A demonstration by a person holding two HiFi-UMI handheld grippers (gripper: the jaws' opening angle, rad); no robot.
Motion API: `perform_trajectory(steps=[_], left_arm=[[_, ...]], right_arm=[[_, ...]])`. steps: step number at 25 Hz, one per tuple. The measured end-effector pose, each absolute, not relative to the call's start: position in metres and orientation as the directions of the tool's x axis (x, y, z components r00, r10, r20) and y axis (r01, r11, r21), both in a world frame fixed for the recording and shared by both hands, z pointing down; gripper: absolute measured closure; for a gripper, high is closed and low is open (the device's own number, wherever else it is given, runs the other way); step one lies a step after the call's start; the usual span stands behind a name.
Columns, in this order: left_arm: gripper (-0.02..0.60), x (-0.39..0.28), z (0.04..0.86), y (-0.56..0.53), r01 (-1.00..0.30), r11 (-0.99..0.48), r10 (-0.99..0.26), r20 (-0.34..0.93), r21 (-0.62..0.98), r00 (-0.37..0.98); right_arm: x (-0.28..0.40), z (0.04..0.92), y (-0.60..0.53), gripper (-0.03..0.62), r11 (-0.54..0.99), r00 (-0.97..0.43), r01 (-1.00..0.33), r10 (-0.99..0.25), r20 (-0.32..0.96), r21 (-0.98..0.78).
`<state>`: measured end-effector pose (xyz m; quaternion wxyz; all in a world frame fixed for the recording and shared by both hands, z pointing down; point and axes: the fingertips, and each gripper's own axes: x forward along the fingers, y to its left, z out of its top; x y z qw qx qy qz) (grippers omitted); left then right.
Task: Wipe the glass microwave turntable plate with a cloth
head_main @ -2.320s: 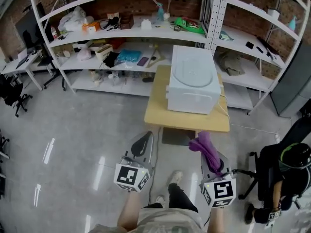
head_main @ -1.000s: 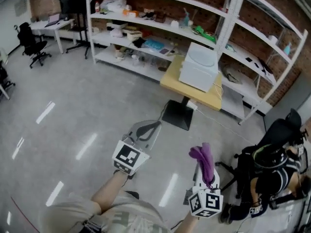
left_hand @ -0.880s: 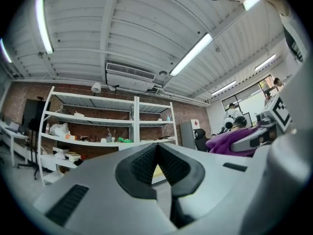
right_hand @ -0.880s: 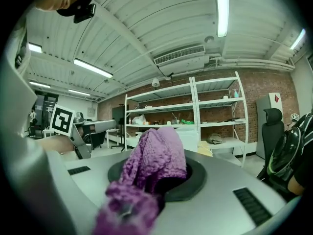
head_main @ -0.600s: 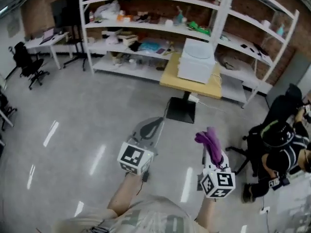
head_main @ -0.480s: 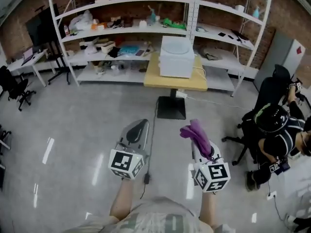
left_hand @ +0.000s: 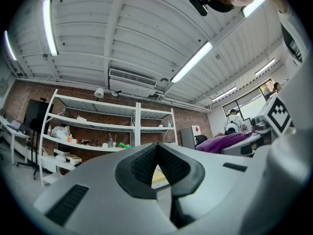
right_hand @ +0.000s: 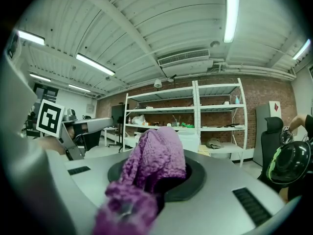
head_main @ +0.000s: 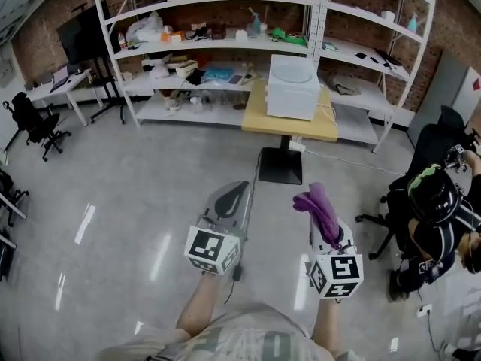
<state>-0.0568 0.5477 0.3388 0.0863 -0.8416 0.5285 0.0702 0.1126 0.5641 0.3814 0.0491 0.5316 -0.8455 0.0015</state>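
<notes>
Holds both grippers out in front at about the same level, forearms reaching forward from the near edge of the head view, marker cubes toward the body and tips pointing away toward the far shelving.

Left gripper (head_main: 233,194) on the left: jaws brought together at the tips, nothing between them (only a small triangular chink below where the pads (left_hand: 146,160) meet).

Right gripper (head_main: 322,215) on the right, just beside the left but apart from it: clamped on a purple knitted cloth (head_main: 319,205), which bunches up over the tip and spills back along the top of the gripper body.

Stands well away from the work, on a bare glossy grey floor (head_main: 113,179).

Far ahead, a white microwave (head_main: 293,92) on a small yellow pedestal table (head_main: 289,124), in front of the white shelving rack (head_main: 225,2). On top of the microwave, the round glass turntable plate (head_main: 291,68), lying flat.

At the far right, a seated person (head_main: 436,216) in a dark chair.
</notes>
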Motion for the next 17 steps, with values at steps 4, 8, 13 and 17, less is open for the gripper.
perform_trajectory(steps=[4, 8, 13, 17], left_arm=[[0.58, -0.049, 0.341, 0.554, -0.896, -0.438, -0.875, -0.193, -0.074, 0.443], [0.58, -0.046, 0.341, 0.558, -0.889, -0.45, -0.872, -0.178, -0.082, 0.457], [0.58, -0.045, 0.34, 0.558, -0.889, -0.451, -0.871, -0.175, -0.083, 0.459], [0.579, -0.046, 0.332, 0.564, -0.89, -0.448, -0.872, -0.179, -0.079, 0.455]], right_arm=[[0.12, 0.376, 0.568, 0.539, 0.411, -0.407, -0.911, -0.911, 0.071, 0.042], [0.12, 0.371, 0.573, 0.539, 0.404, -0.401, -0.913, -0.914, 0.06, 0.049], [0.118, 0.368, 0.576, 0.539, 0.411, -0.409, -0.91, -0.911, 0.052, 0.052], [0.116, 0.358, 0.583, 0.539, 0.418, -0.416, -0.906, -0.908, 0.041, 0.06]])
